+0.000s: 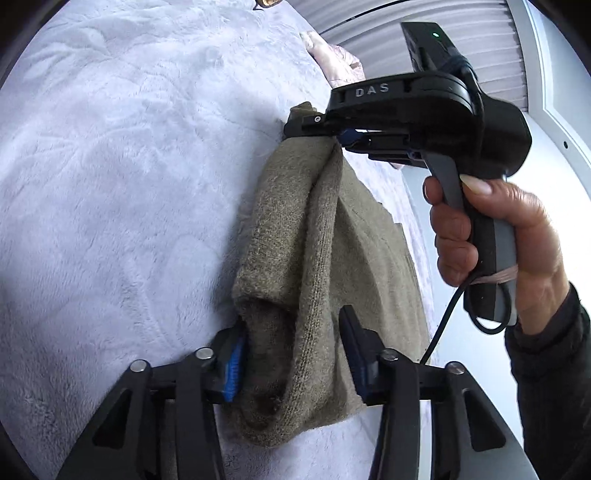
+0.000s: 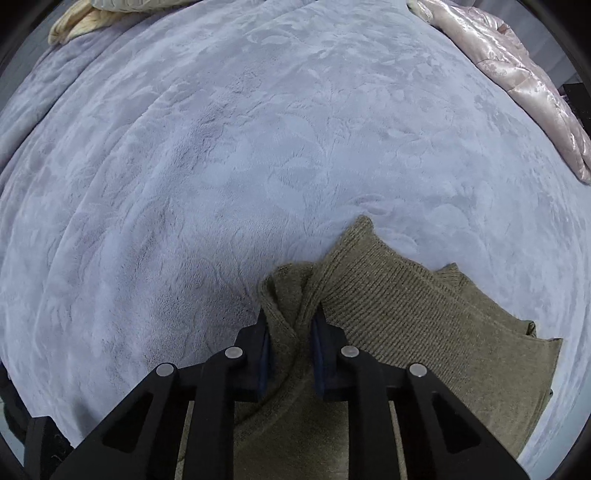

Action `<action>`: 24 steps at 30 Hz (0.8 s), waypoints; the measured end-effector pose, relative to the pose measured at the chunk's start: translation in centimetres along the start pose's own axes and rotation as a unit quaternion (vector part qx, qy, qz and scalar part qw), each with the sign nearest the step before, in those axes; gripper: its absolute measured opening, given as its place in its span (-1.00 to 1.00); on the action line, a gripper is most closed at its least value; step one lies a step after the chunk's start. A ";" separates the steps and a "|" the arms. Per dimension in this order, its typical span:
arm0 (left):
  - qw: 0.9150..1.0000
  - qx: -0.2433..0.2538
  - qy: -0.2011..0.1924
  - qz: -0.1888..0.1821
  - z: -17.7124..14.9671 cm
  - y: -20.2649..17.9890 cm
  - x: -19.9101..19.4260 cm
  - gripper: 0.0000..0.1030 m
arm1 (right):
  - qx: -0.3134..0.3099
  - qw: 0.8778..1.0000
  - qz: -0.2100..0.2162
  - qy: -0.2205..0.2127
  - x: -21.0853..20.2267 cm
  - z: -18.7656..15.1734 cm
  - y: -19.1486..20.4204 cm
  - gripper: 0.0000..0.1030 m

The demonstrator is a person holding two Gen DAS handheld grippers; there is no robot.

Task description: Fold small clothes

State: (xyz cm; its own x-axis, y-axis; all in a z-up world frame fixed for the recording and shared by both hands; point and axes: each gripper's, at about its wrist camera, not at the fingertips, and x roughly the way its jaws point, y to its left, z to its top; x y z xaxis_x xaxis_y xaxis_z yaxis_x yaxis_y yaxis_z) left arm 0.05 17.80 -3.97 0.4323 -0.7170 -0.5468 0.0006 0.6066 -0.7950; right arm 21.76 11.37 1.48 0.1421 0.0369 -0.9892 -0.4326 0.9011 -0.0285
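Observation:
An olive-green knitted garment hangs bunched between my two grippers above a pale lilac plush blanket. My left gripper is shut on one bunched edge of it, blue pads either side of the cloth. My right gripper, black and held by a hand, is shut on the far edge. In the right wrist view the right gripper pinches a fold of the garment, whose lower part lies on the blanket.
A pink satin quilt lies at the far right of the bed, and also shows in the left wrist view. A cream pillow sits at the far left. A white wall and door stand to the right.

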 end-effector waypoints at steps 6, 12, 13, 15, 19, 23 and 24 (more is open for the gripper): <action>0.999 0.023 0.002 0.043 0.4 -2.6 1.4 -0.51 | 0.004 0.999 0.033 -0.031 -1.7 -1.3 -1.8 -0.62; 0.994 0.053 -0.010 0.093 0.6 -6.5 1.1 -0.53 | 0.005 0.997 0.061 -0.053 -3.4 -1.9 -4.5 -0.62; 0.993 0.062 -0.010 0.105 0.4 -7.2 1.3 -0.53 | 0.006 0.996 0.065 -0.057 -3.8 -1.9 -4.8 -0.62; 0.988 0.082 -0.011 0.128 0.3 -8.9 1.6 -0.53 | 0.004 0.995 0.071 -0.063 -4.3 -1.7 -5.3 -0.62; 0.981 0.112 -0.003 0.159 0.7 -12.2 1.6 -0.53 | 0.005 0.994 0.085 -0.074 -4.9 -1.4 -6.2 -0.63; 0.971 0.147 -0.002 0.189 0.5 -15.9 2.1 -0.53 | 0.004 0.991 0.100 -0.087 -5.8 -1.6 -7.2 -0.63; 0.968 0.155 -0.001 0.197 0.6 -16.4 2.3 -0.53 | 0.001 0.991 0.103 -0.091 -6.2 -1.8 -7.7 -0.63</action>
State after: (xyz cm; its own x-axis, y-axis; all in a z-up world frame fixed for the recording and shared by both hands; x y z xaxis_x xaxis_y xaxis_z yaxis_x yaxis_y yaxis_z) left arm 1.54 6.36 7.97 0.4557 -0.4087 -0.7908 0.1061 0.9070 -0.4076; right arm 22.53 3.45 7.60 0.2090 0.2969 -0.9318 -0.4669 0.8675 0.1717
